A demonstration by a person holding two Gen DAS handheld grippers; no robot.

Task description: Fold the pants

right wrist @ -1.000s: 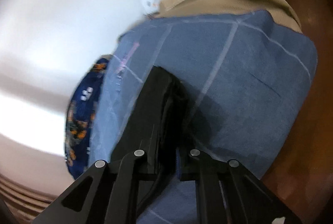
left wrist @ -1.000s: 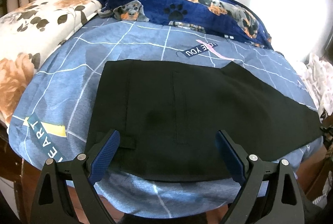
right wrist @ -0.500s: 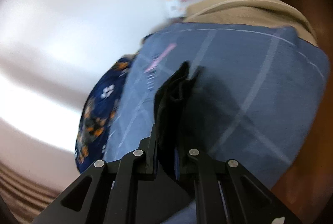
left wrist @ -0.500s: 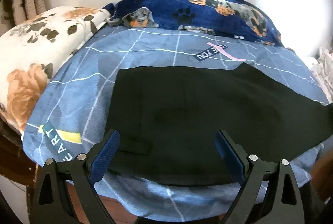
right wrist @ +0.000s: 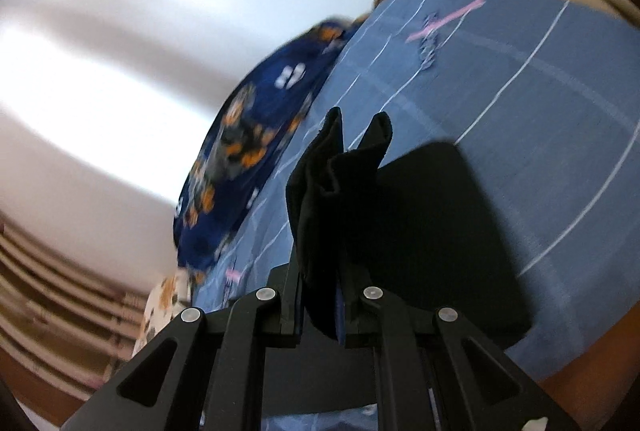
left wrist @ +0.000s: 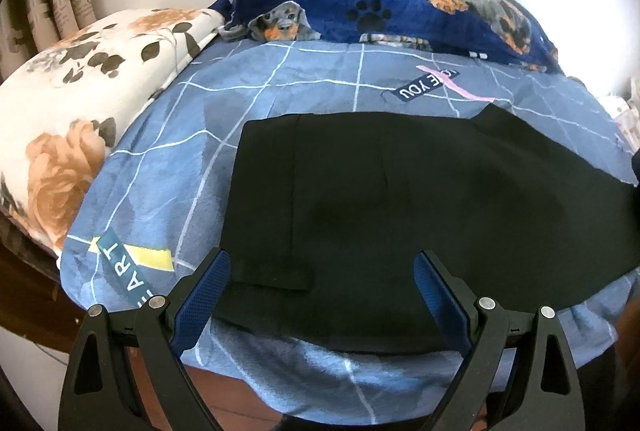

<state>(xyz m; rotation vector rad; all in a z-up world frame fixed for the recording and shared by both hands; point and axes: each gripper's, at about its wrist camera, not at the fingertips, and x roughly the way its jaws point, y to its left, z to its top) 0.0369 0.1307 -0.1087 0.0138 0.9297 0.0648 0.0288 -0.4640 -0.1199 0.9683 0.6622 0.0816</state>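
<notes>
The black pants [left wrist: 400,215] are laid flat across the middle of the left wrist view, on a blue grid-patterned sheet [left wrist: 304,87], with the waist end toward the lower left of the frame and the leg running off toward the right edge. In the right wrist view a bunched end of the pants [right wrist: 340,191] is pinched between the closed jaws of the right gripper [right wrist: 320,315] and stands up at frame centre, clear of the sheet. The left gripper [left wrist: 320,295] is held spread wide over the waist area at the bottom of its frame, with nothing grasped. For a clean fold, the lifted end should be carried over toward the waist with the cloth kept taut, the edges should be aligned before release, and the waist may be pinned by the free gripper if it slides. The right wrist view is blurred, so the number of layers pinched cannot be determined. The far leg end is cut off at the right edge of the left wrist view. A dog-print blanket [left wrist: 400,3] and a floral pillow [left wrist: 80,103] border the sheet at the top and left.
</notes>
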